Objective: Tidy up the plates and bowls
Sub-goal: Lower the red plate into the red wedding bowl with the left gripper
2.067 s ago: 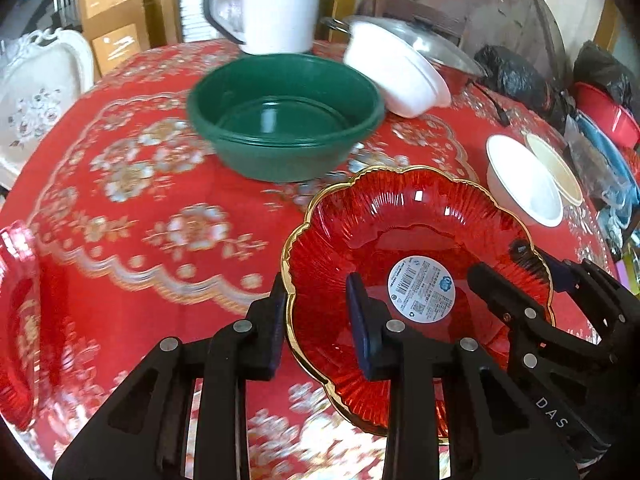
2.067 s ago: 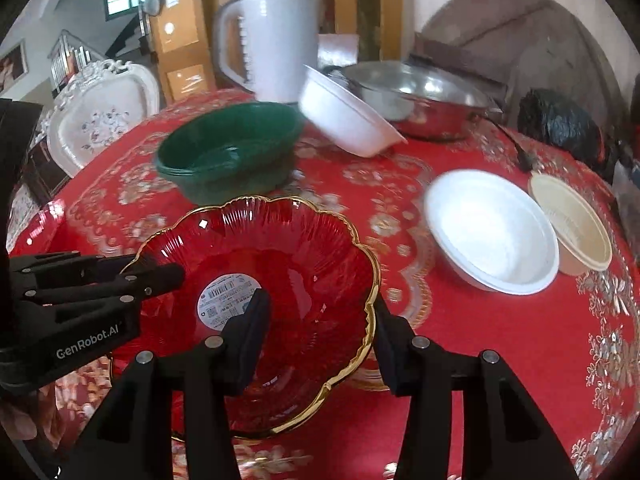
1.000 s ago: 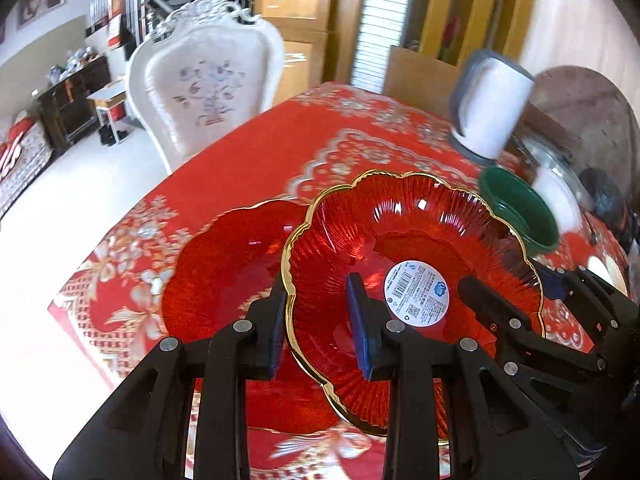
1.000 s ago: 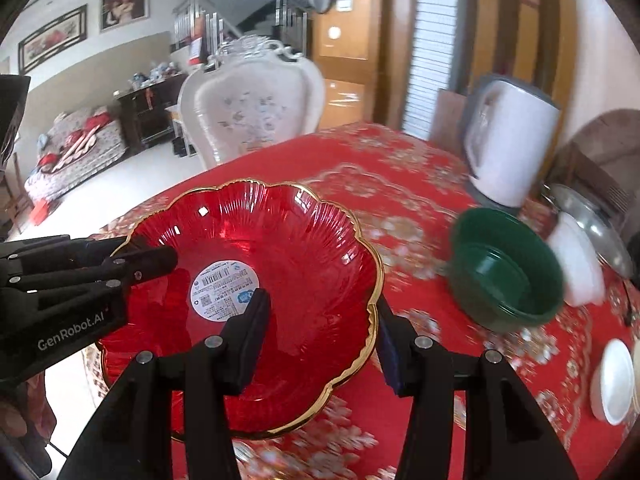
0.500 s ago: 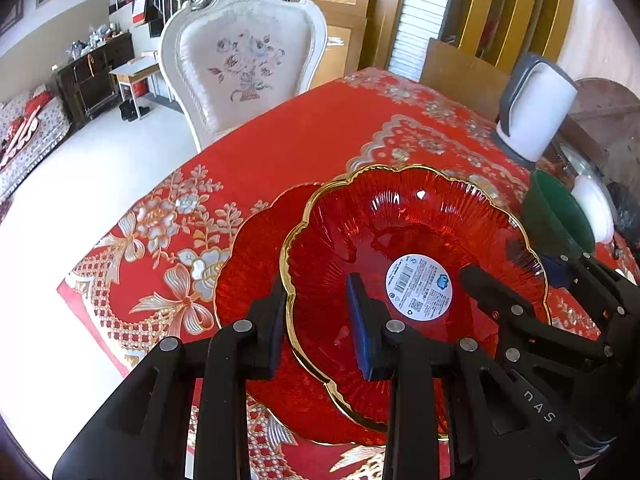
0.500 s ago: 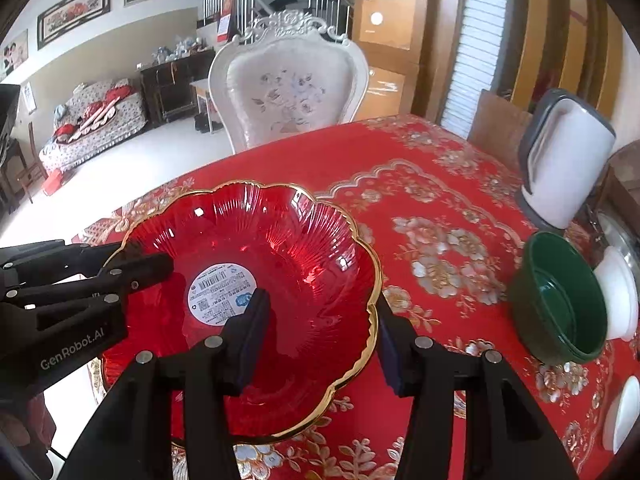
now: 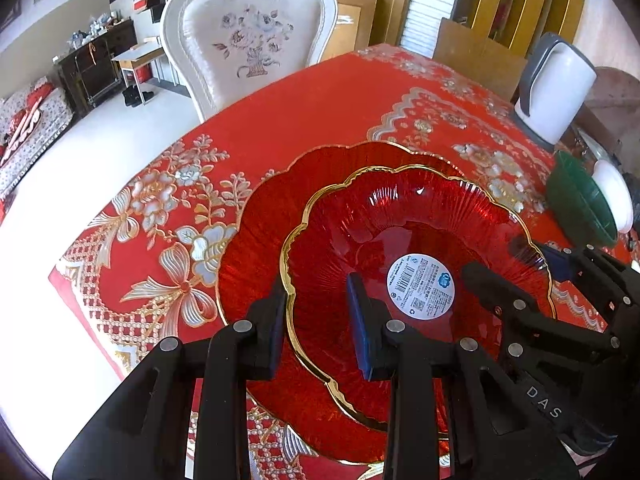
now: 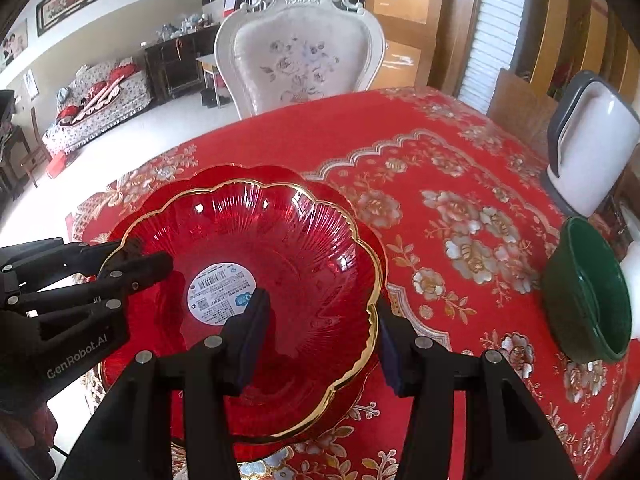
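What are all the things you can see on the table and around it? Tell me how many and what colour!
Glass plate with sticker: one, red with gold rim, held over the other plate by both claws.
Second scalloped plate: one, red with gold rim, on the tablecloth under the held plate.
Green bowl: one, dark green, on the table's right side.
White bowl: one, white, just behind the green bowl.
Kettle: one, white with grey handle, far right of the table.
Tablecloth: one, red with gold and silver flowers.
Chair: one, white with floral back, behind the table.
Left claw: black, clamped on the plate's rim.
Right claw: black, around the opposite rim.
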`<state>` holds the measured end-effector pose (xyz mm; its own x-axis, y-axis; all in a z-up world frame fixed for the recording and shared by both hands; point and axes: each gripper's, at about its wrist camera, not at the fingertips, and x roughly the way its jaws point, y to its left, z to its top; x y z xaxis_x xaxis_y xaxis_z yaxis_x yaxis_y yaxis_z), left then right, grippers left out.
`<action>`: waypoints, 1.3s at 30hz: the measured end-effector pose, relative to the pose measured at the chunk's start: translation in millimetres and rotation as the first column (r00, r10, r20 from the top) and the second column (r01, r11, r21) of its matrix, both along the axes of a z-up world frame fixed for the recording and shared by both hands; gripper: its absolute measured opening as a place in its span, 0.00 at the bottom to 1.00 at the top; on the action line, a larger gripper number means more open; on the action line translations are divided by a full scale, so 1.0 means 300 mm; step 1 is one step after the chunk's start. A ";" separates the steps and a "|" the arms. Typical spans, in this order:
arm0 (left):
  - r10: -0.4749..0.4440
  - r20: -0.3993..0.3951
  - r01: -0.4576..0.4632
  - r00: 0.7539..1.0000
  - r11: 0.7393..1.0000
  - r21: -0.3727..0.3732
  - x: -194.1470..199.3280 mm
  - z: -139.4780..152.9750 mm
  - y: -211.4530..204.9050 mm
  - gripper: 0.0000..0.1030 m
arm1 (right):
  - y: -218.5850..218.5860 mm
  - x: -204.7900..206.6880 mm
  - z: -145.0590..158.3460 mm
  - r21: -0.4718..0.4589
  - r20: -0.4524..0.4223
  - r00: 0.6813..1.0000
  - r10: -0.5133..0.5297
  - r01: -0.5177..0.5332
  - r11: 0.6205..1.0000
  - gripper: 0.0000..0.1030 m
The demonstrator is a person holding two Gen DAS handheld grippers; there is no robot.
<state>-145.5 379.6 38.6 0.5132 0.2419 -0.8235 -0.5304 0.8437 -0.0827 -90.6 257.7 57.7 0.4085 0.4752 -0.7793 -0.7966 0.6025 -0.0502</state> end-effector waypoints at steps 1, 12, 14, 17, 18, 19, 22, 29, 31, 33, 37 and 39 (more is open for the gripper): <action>0.001 -0.003 -0.001 1.000 1.000 0.000 0.002 -0.006 0.002 0.27 | 0.001 0.003 -0.006 -0.003 -0.004 1.000 -0.001 0.001 1.000 0.50; 0.022 -0.040 -0.021 0.999 0.999 0.046 0.014 -0.026 0.015 0.28 | 0.038 0.000 -0.034 -0.038 -0.016 1.000 0.019 -0.019 0.999 0.50; 0.026 -0.045 -0.023 0.999 0.998 0.062 0.016 -0.027 0.013 0.30 | 0.041 0.005 -0.042 -0.040 -0.034 0.999 0.019 -0.020 0.999 0.50; 0.024 -0.054 -0.020 0.998 0.997 0.081 0.021 -0.029 0.010 0.34 | 0.045 0.002 -0.045 -0.045 -0.033 0.999 0.022 -0.023 0.999 0.53; 0.027 -0.061 -0.022 0.998 0.996 0.091 0.024 -0.030 0.007 0.35 | 0.050 -0.001 -0.048 -0.057 -0.034 0.999 0.028 -0.030 0.998 0.55; 0.026 -0.060 -0.020 0.998 0.996 0.092 0.024 -0.029 0.007 0.36 | 0.058 -0.008 -0.051 -0.072 -0.029 0.999 0.040 -0.042 0.997 0.58; 0.025 -0.060 -0.019 0.998 0.996 0.084 0.026 -0.030 0.010 0.36 | 0.075 -0.032 -0.060 -0.120 0.005 0.998 0.059 -0.057 0.991 0.59; 0.033 -0.037 -0.029 0.999 0.994 0.101 0.012 0.002 0.007 0.36 | 0.054 -0.026 -0.049 -0.093 -0.008 0.999 0.045 -0.046 0.995 0.59; 0.037 -0.026 -0.034 0.999 0.991 0.127 0.011 0.018 -0.002 0.36 | 0.049 -0.027 -0.036 -0.087 0.001 0.999 0.043 -0.043 0.995 0.59; 0.028 -0.021 -0.025 0.999 0.991 0.129 0.013 0.027 -0.006 0.36 | 0.049 -0.023 -0.029 -0.085 0.010 0.999 0.035 -0.034 0.996 0.59; 0.027 -0.007 -0.026 1.000 0.992 0.121 0.012 0.040 -0.015 0.36 | 0.043 -0.018 -0.021 -0.072 0.004 1.000 0.031 -0.031 0.997 0.59; 0.024 0.008 -0.025 1.000 0.994 0.106 0.009 0.048 -0.021 0.36 | 0.029 -0.021 -0.007 -0.057 0.009 1.000 0.027 -0.027 0.998 0.59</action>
<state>-143.0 373.2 52.9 0.5113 0.3398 -0.7894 -0.5506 0.8348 0.0028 -97.0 266.4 55.6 0.4036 0.4409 -0.8017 -0.8119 0.5766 -0.0916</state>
